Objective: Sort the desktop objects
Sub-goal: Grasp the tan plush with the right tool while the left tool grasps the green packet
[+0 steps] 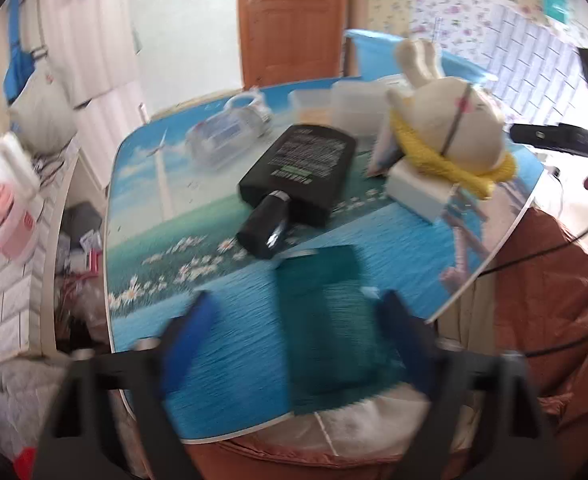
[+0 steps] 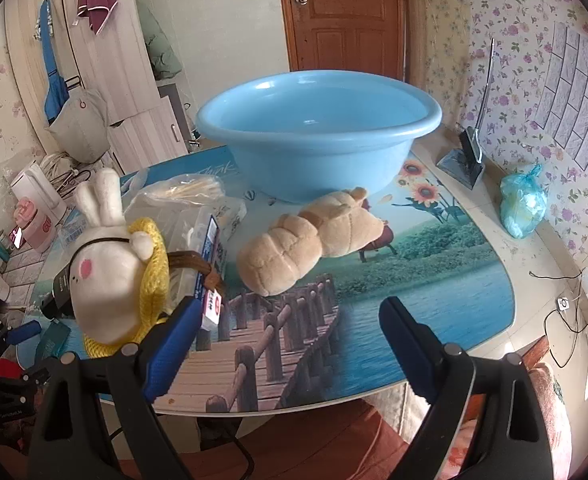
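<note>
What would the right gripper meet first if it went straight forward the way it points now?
Probably the tan bread-shaped plush, lying on the table ahead of the open right gripper. The blue basin stands behind it. Depth is unclear, so it might pass just above the plush.

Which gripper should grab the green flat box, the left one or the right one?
Probably the left. The left gripper is open with the green flat box lying right between its fingers. The right gripper is open over bare table, farther away.
</note>
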Motion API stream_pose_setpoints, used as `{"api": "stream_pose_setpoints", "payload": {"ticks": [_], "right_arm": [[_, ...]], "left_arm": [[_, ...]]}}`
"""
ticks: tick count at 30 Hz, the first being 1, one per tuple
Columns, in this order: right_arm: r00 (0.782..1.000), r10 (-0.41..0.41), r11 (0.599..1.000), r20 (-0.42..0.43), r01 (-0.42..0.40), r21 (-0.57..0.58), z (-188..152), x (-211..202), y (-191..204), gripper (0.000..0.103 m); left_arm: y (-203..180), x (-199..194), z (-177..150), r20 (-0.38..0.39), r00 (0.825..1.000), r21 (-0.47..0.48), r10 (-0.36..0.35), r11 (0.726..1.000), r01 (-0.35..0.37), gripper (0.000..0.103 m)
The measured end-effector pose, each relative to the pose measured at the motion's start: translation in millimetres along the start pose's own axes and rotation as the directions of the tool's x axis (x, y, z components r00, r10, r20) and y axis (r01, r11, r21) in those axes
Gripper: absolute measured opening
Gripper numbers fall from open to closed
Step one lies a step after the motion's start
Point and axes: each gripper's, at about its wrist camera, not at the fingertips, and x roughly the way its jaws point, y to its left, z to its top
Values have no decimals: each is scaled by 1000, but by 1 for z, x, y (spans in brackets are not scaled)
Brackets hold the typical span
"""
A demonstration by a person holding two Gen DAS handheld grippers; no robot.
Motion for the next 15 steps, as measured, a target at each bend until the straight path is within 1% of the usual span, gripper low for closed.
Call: {"api": "stream_pose_setpoints", "payload": {"ticks": [1, 3, 5, 8, 11, 13, 14, 15], "right_arm": [[1000, -4, 1000, 0, 4, 7, 1, 0, -2, 91], [1000, -6, 1000, -7, 6, 20, 2, 3, -7, 86], [1000, 4, 999, -15, -3, 35, 3, 6, -10, 84], [1000, 27, 998, -14, -26, 52, 6, 8, -11, 84], [997, 78, 993, -19, -76, 87, 12, 13, -11, 84], [996, 77, 987, -42, -70, 147, 18, 19, -14, 84], [995, 81, 978, -64, -67, 197, 22, 23, -18, 84], [991, 110, 964, -79, -87, 250, 24, 28, -23, 84]], "left_arm": [[-2, -2, 0, 4, 1000, 9, -6, 1000, 6, 46], [-6, -3, 1, 4, 1000, 20, -9, 1000, 9, 45], [-8, -3, 2, 3, 1000, 32, -17, 999, 17, 44], [-12, -7, 4, 8, 1000, 52, -21, 998, 20, 44], [-9, -15, 13, 34, 998, 29, -51, 998, 50, 44], [-9, -23, 19, 61, 997, 19, -55, 998, 54, 44], [-9, -26, 24, 75, 996, 16, -51, 999, 50, 44], [-8, -29, 28, 86, 995, 14, -49, 999, 48, 44]]}}
